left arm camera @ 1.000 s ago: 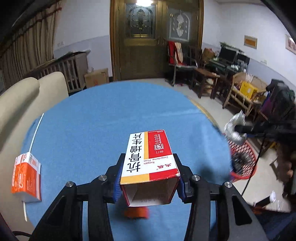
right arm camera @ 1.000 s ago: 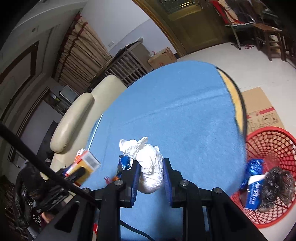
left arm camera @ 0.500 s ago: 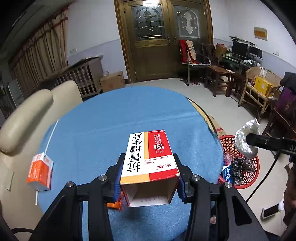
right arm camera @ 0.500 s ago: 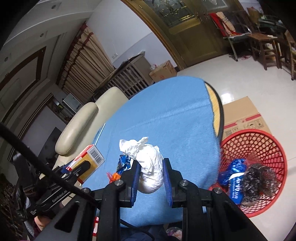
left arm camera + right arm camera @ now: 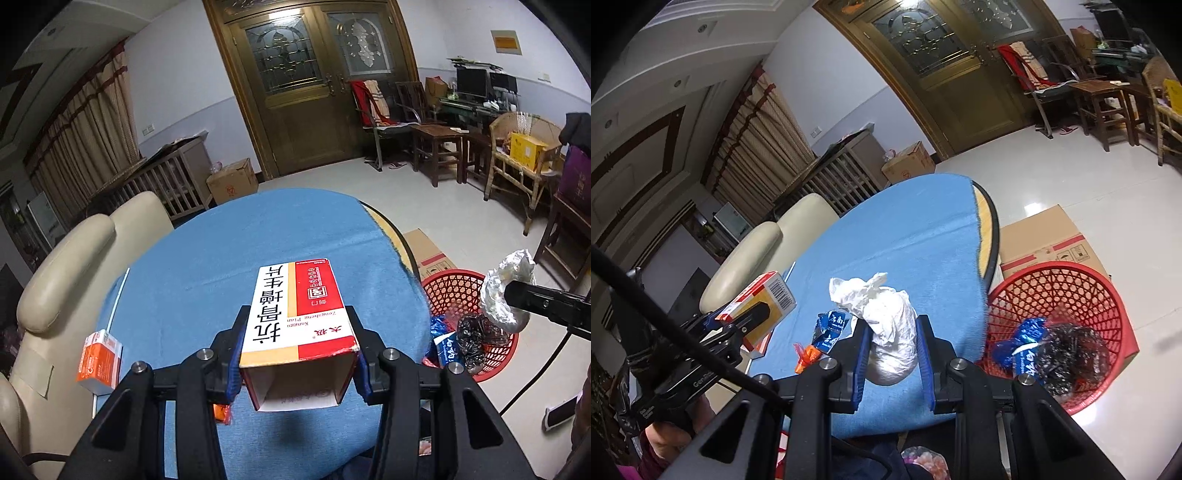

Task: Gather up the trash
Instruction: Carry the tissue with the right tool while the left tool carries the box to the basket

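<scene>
My left gripper (image 5: 297,332) is shut on a red, white and yellow medicine box (image 5: 299,306), its open end toward the camera, held above the blue-clothed round table (image 5: 221,266). My right gripper (image 5: 892,343) is shut on a crumpled white wad (image 5: 886,325) over the table's near right edge. In the left wrist view that wad (image 5: 506,291) hangs beside the red mesh basket (image 5: 465,280) on the floor. The basket (image 5: 1071,280) holds blue wrappers and a dark plastic bag. A blue wrapper (image 5: 831,330) and an orange wrapper (image 5: 807,356) lie on the cloth.
A small orange and white carton (image 5: 99,354) sits at the table's left edge, next to a cream sofa (image 5: 74,266). A flat cardboard box (image 5: 1045,236) lies on the floor behind the basket. Wooden chairs and a double door stand at the back.
Both grippers have drawn back from the table and risen a little, each keeping its load. The red basket has come further into both views, and the wad now hangs next to it.
</scene>
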Demonstrator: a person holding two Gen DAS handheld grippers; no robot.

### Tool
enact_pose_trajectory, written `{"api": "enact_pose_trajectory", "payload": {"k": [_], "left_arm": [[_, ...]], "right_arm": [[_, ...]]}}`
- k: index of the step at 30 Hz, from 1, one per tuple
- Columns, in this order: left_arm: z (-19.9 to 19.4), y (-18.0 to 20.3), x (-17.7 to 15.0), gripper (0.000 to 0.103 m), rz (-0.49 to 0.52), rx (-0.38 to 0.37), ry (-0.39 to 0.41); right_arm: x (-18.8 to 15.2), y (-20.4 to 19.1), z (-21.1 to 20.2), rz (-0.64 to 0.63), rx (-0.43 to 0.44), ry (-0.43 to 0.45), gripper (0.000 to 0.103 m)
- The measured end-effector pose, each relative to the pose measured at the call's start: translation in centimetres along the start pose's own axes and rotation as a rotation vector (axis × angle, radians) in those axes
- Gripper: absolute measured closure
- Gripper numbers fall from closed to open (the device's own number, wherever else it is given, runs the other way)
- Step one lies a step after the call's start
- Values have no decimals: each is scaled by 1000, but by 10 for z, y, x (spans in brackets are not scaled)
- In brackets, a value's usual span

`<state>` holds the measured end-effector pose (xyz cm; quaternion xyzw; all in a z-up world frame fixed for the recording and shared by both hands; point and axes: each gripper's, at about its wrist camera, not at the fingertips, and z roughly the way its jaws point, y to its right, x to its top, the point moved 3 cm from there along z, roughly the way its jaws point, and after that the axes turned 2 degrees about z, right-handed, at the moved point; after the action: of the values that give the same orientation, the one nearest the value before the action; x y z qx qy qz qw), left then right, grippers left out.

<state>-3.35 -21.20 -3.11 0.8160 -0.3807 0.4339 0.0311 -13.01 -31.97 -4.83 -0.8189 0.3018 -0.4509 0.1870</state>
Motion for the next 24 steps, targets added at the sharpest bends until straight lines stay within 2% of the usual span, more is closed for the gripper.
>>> {"api": "enact_pose_trajectory", "payload": {"k": [12,24], "left_arm": [[-3,39,12,54,75,-13,2],[-5,66,15,54,122,-38,-4]], "right_arm": [[-9,40,-24,75,-21,19,77],[-11,62,-36,121,-27,41,77]]}}
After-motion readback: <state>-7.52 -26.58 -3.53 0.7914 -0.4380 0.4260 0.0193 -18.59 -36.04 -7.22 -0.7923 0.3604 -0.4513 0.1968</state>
